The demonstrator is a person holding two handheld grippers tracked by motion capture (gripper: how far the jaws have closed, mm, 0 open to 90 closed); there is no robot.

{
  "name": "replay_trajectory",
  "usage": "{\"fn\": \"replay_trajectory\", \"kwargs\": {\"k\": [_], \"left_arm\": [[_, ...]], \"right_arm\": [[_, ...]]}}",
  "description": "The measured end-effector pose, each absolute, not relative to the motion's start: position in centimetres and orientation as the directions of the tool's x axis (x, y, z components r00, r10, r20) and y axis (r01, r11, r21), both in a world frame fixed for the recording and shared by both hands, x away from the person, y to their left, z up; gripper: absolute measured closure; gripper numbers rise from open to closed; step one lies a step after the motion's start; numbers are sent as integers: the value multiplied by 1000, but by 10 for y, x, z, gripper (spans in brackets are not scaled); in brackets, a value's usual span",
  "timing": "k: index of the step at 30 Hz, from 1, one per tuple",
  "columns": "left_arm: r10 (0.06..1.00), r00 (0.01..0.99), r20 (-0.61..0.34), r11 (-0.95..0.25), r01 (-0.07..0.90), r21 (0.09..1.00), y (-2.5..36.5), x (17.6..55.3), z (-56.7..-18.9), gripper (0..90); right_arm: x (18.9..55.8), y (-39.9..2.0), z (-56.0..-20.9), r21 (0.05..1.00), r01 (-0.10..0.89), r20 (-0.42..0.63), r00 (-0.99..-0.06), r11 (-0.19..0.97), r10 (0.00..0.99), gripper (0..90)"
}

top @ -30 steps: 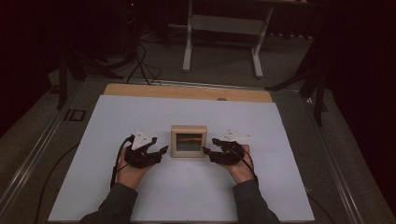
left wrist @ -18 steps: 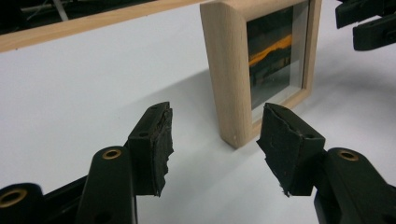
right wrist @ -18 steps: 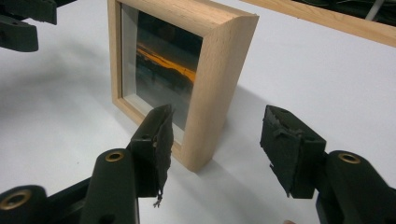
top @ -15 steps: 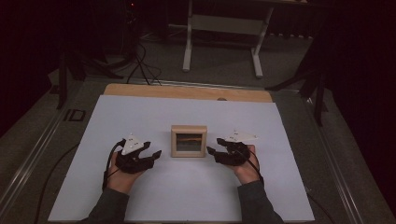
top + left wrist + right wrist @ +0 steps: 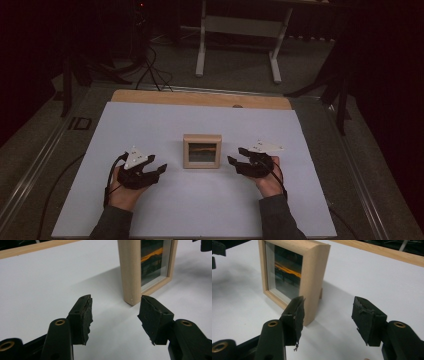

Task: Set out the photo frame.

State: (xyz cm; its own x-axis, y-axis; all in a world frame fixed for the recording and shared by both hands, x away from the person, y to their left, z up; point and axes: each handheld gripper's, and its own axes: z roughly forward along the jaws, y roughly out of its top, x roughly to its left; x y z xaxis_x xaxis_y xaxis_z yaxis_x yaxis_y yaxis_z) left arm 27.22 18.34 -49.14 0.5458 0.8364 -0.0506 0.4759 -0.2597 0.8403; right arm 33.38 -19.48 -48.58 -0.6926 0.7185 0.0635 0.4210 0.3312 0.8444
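Note:
A small light-wood picture frame (image 5: 202, 151) stands upright in the middle of the white table sheet (image 5: 200, 205), its glass front with a dark picture and an orange streak facing me. My left gripper (image 5: 157, 168) rests to the left of it, open and empty, a short gap away. In the left gripper view the jaws (image 5: 115, 301) stand wide, with the frame's edge (image 5: 131, 272) just beyond them. My right gripper (image 5: 236, 156) sits open to the right of the frame. The right gripper view has its jaws (image 5: 328, 302) apart, the frame's side (image 5: 314, 277) close behind the left pad.
A bare wooden strip (image 5: 200, 99) runs along the table's far edge. Beyond it a white stand (image 5: 237, 30) and black cables (image 5: 150, 65) are on the floor. Dark stands flank the table. White sheet lies open on all sides of the frame.
My left gripper has drawn away from the frame's left side, moving left and slightly nearer to me. The right gripper has eased a little to the right. The frame has stayed put.

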Motion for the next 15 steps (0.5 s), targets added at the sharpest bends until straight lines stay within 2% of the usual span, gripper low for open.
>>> {"fn": "replay_trajectory", "kwargs": {"k": [15], "left_arm": [[869, 490, -70, -201, 479, 854, 215, 262, -488, 438]], "right_arm": [[324, -223, -485, 889, 342, 17, -689, 305, 724, 416]]}}
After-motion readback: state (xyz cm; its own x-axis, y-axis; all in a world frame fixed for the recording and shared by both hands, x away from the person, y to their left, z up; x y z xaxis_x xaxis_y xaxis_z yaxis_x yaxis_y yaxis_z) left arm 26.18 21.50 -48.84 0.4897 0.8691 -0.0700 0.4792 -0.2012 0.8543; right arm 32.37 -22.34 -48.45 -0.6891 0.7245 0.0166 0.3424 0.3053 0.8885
